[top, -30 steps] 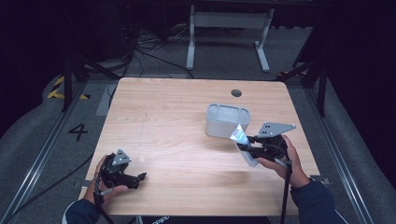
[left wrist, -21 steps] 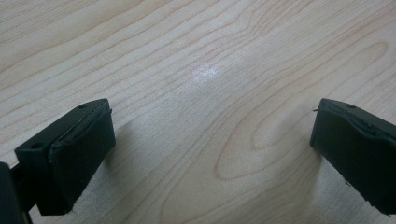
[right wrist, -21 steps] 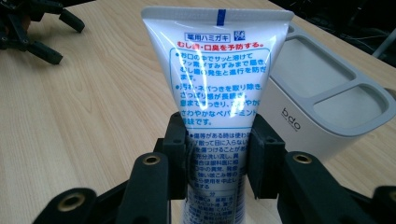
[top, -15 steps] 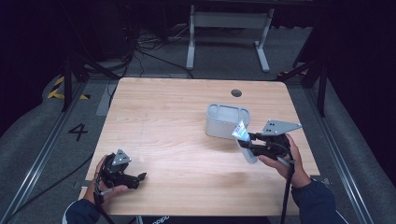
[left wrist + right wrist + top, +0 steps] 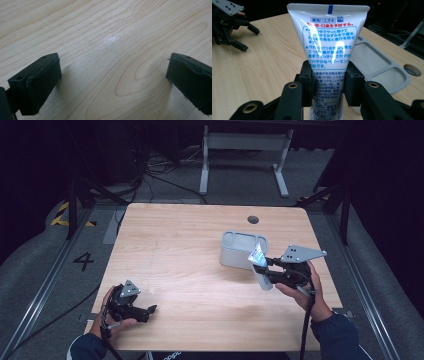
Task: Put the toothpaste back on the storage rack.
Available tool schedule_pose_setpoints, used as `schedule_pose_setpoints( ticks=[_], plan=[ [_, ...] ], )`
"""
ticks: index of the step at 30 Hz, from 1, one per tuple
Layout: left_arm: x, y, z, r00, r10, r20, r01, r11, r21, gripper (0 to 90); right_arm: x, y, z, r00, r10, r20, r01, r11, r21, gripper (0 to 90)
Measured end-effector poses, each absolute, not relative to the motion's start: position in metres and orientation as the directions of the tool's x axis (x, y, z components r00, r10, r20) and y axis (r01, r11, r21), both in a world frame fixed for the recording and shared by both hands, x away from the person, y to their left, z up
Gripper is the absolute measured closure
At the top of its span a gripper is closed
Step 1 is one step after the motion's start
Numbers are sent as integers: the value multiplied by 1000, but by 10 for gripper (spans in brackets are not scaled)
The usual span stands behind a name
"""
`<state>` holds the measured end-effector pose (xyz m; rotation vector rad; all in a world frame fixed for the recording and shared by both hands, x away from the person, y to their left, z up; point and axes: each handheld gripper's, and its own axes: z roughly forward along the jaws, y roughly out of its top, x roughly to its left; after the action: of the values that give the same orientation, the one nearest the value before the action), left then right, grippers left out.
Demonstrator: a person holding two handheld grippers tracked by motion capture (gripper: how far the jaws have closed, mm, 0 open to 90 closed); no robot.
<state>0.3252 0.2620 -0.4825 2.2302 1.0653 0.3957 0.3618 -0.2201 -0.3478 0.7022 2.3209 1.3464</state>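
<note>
The right gripper (image 5: 327, 82) is clenched on the toothpaste tube (image 5: 329, 47), right of centre beside the grey organizer (image 5: 243, 249). Keep it upright, lower it slowly into a compartment. The left gripper (image 5: 112, 80) stays released on the counter (image 5: 190, 255).

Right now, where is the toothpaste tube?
In the high view the toothpaste tube is at the table's right side, clamped in the right tool, just in front of the grey organizer tray.

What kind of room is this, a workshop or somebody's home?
Probably a lab or recording studio, not a home. A bare wooden table stands on grey carpet among loose cables and dark curtains, with a number 4 marked on the floor. The person works with handheld grippers, the right gripper holding a toothpaste tube.
</note>
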Motion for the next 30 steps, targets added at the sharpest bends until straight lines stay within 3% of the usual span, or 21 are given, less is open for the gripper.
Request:
schedule_pose_setpoints(
  ticks=[30],
  plan=[
    [325,262,-483,627,779,0,588,-474,655,4,371,-219,-323,-785,615,-76,185,350,918,658]
  ],
)
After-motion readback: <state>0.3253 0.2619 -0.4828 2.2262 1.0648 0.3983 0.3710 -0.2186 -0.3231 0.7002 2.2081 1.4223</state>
